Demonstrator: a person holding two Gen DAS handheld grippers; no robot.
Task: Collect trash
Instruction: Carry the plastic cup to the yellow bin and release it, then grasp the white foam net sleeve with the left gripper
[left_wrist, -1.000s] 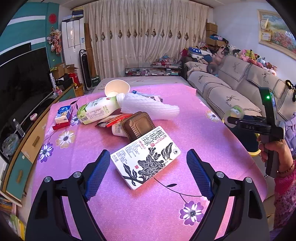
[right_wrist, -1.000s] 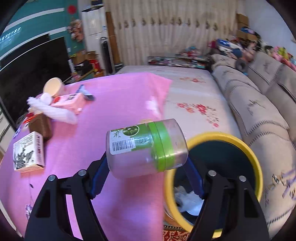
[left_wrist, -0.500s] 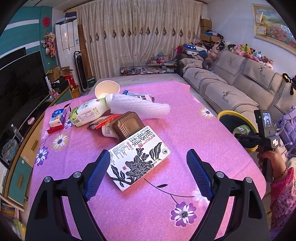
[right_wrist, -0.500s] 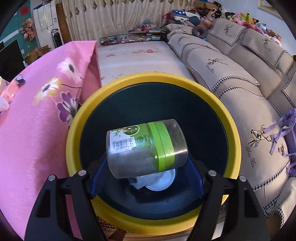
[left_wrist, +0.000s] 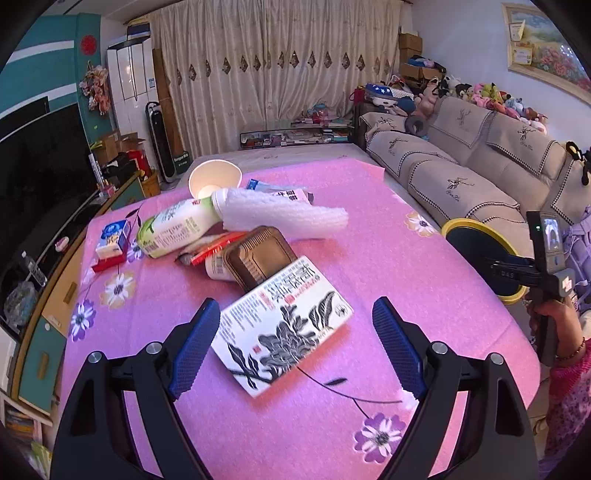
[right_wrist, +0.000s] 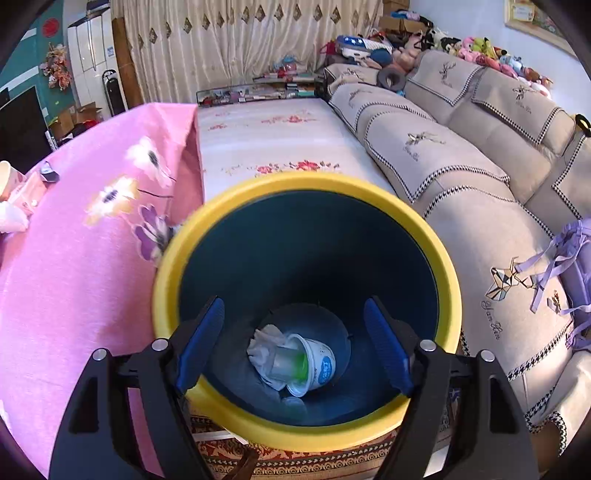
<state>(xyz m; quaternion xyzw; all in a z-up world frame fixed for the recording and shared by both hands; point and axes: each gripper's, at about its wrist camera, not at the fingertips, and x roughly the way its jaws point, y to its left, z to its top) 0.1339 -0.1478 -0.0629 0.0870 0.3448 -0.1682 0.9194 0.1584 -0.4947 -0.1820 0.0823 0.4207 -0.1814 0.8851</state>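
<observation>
A white box with a black flower print (left_wrist: 284, 325) lies on the pink flowered tablecloth (left_wrist: 388, 258), and my left gripper (left_wrist: 295, 306) hovers open just above it. Behind the box are a brown tray (left_wrist: 258, 254), a milk bottle (left_wrist: 173, 227), a white foam wrap (left_wrist: 284, 218) and a paper cup (left_wrist: 212, 179). My right gripper (right_wrist: 293, 302) hangs over the yellow-rimmed bin (right_wrist: 306, 184), its jaws opening with nothing between them. The green-lidded jar (right_wrist: 288, 365) lies at the bin's bottom beside a white cup (right_wrist: 321, 365) and a tissue (right_wrist: 264, 343). In the left wrist view the right gripper (left_wrist: 509, 271) reaches over the bin (left_wrist: 465, 223).
A beige sofa (right_wrist: 480, 166) runs along the right, close to the bin. A small blue carton (left_wrist: 112, 236) sits near the table's left edge, above a TV cabinet (left_wrist: 37, 354). A person's hand (left_wrist: 557, 325) holds the right gripper's handle. A patterned rug (right_wrist: 295, 458) lies under the bin.
The right gripper swung from the table's edge to above the bin, sank toward it and let go of the jar, which now lies inside. The left gripper stayed over the box.
</observation>
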